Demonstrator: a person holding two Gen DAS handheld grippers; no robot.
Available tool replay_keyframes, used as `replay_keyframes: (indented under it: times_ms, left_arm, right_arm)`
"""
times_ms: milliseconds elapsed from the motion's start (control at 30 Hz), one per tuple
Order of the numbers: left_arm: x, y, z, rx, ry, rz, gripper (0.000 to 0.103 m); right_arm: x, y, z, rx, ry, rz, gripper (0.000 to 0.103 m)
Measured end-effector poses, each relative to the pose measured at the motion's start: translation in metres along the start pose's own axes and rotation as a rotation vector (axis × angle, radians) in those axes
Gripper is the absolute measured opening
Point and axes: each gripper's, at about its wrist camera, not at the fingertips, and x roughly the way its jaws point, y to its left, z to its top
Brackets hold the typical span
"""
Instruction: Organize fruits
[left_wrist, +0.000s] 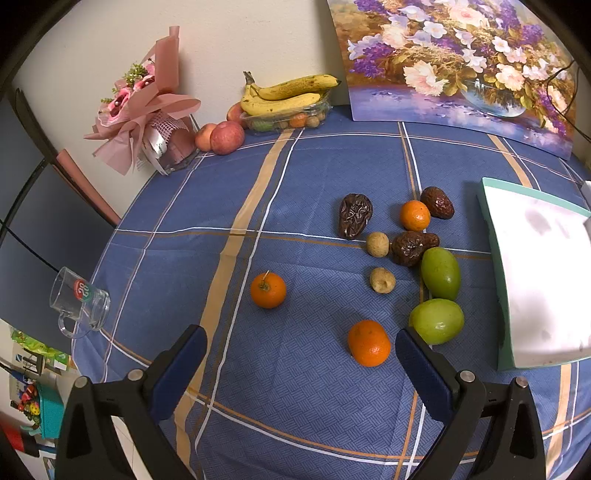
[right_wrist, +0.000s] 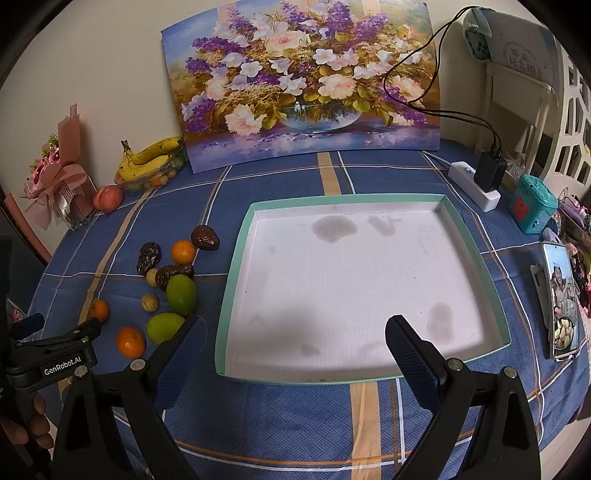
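Observation:
Loose fruit lies on the blue checked tablecloth: three oranges, the nearest (left_wrist: 368, 342) just ahead of my left gripper (left_wrist: 301, 341), which is open and empty. Two green fruits (left_wrist: 436, 320), three dark wrinkled fruits (left_wrist: 354, 216) and two small tan ones (left_wrist: 382, 280) lie beyond. The same cluster shows in the right wrist view (right_wrist: 181, 293), left of the white tray with a teal rim (right_wrist: 236, 254). My right gripper (right_wrist: 295, 332) is open and empty over the tray's near edge.
Bananas on a plastic fruit box (left_wrist: 288, 96), apples (left_wrist: 227, 137) and a pink bouquet (left_wrist: 144, 110) stand at the back left. A glass mug (left_wrist: 79, 301) lies at the left edge. A flower painting (right_wrist: 303, 85), power strip (right_wrist: 476, 186) and phone (right_wrist: 561, 299) sit back and right.

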Motion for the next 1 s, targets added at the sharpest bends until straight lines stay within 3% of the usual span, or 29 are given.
replay_keyframes:
  times_ms: [1000]
  left_arm:
    - [-0.0003, 0.0022, 0.0011, -0.015, -0.005, -0.002, 0.103]
  right_arm:
    - [0.0030, -0.0002, -0.0014, -0.002, 0.006, -0.014, 0.098]
